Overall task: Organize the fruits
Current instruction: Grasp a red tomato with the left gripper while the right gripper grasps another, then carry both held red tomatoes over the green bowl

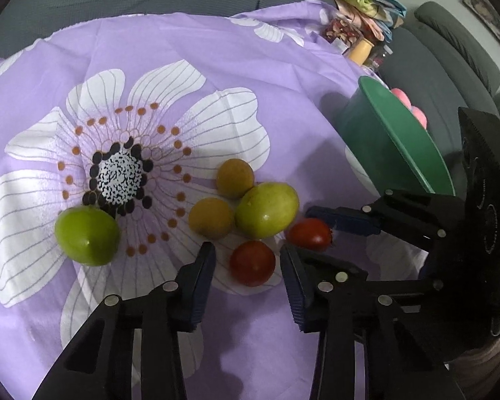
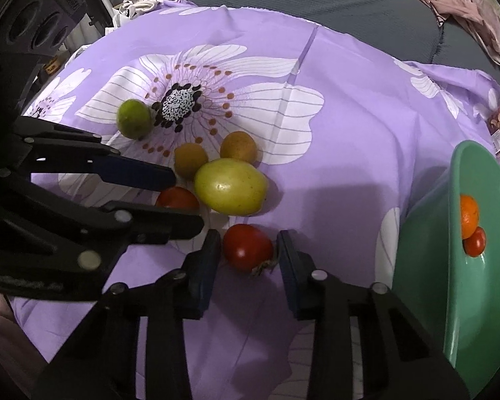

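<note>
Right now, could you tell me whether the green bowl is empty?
No, the right wrist view shows the green bowl holding an orange fruit and a red tomato.

Two red tomatoes (image 1: pixel 252 262) (image 1: pixel 309 233), four green-yellow fruits (image 1: pixel 266 210) (perhaps plums) clustered beside a tilted green bowl (image 1: pixel 400 146).

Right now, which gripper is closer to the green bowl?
Right. The right gripper straddles a tomato just beside the green bowl; the left gripper sits at another tomato, farther away.

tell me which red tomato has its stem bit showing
The red tomato between the right gripper fingers; dried stem at its lower right. The other tomato shows none.
</note>
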A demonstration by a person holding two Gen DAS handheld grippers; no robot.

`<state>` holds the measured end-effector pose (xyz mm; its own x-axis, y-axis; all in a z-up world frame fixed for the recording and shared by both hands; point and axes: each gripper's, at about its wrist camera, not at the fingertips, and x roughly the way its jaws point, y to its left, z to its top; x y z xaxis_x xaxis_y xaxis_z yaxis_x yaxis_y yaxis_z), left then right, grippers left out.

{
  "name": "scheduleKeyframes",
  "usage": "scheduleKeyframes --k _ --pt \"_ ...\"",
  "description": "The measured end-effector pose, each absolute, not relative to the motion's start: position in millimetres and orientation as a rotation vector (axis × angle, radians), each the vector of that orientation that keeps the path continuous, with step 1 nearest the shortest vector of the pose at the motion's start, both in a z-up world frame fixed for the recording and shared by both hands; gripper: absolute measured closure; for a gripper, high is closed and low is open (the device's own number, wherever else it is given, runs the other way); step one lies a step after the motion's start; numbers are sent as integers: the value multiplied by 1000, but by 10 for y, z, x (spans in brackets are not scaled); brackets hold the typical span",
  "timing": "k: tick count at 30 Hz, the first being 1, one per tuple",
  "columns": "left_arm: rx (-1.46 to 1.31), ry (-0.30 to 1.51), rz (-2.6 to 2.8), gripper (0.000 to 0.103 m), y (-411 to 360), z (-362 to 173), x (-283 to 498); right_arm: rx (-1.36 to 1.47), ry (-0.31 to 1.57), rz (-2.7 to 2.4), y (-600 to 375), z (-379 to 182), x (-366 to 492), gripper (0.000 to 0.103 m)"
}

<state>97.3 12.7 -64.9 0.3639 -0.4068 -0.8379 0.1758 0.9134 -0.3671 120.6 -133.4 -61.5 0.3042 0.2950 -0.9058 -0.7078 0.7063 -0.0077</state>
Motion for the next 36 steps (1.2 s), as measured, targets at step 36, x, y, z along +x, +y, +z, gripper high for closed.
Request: scheduleKeyframes --k 36 --pt "-178 1046 -384 74 16 -2 561 -199 897 708 -1898 -20 705 74"
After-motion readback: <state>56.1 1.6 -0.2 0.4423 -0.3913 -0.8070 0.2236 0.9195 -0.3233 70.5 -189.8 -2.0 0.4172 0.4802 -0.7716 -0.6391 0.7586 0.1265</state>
